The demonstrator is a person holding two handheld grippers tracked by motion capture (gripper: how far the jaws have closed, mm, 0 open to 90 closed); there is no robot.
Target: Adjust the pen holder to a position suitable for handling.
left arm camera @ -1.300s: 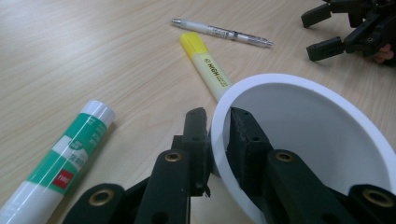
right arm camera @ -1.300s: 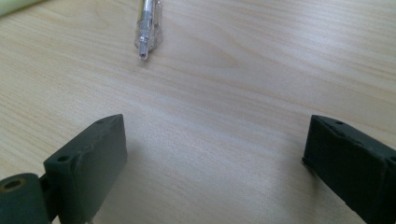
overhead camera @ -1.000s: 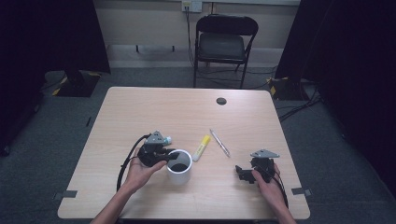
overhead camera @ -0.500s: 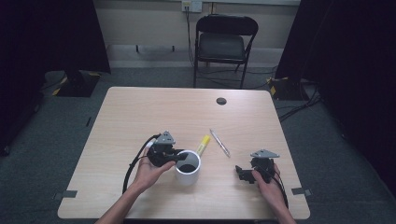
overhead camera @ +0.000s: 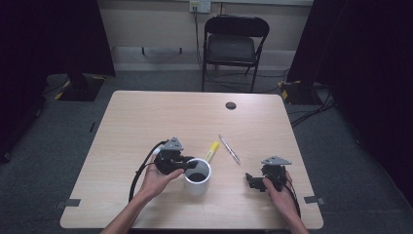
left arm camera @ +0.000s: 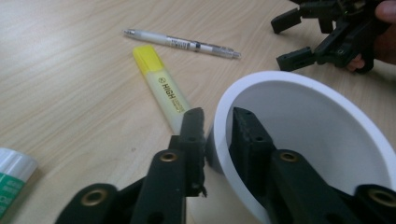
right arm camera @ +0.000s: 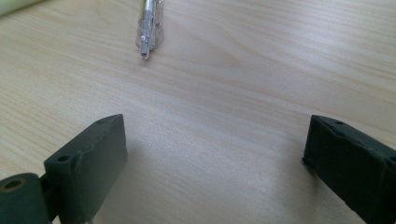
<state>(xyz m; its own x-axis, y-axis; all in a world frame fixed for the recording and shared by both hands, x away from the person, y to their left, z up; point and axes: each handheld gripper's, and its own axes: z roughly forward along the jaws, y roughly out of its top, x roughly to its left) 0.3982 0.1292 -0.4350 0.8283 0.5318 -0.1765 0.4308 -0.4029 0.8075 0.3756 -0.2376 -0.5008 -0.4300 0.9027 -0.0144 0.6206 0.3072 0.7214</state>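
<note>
- While left tongs [left arm camera: 218, 122] pinch white cup [left arm camera: 299, 140] rim, yellow highlighter [left arm camera: 162, 88] lies just beyond them.
- Right tongs [right arm camera: 215, 154] released, spread wide above surface [right arm camera: 224, 70]; pen [right arm camera: 149, 23] ahead.

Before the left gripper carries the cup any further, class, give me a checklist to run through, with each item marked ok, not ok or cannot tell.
1. Left gripper grips the cup wall, one jaw inside, one outside: ok.
2. Grip firm enough to lift: cannot tell.
3. Cup empty: cannot tell; its inside looks dark in the high view and its bottom is hidden in the left gripper view.
4. Highlighter clear of the cup: not ok; it lies right beside the rim.
5. Pen out of the way: ok; it lies apart, beyond the highlighter.
6. Right gripper free: ok; jaws wide apart over bare table.
</note>
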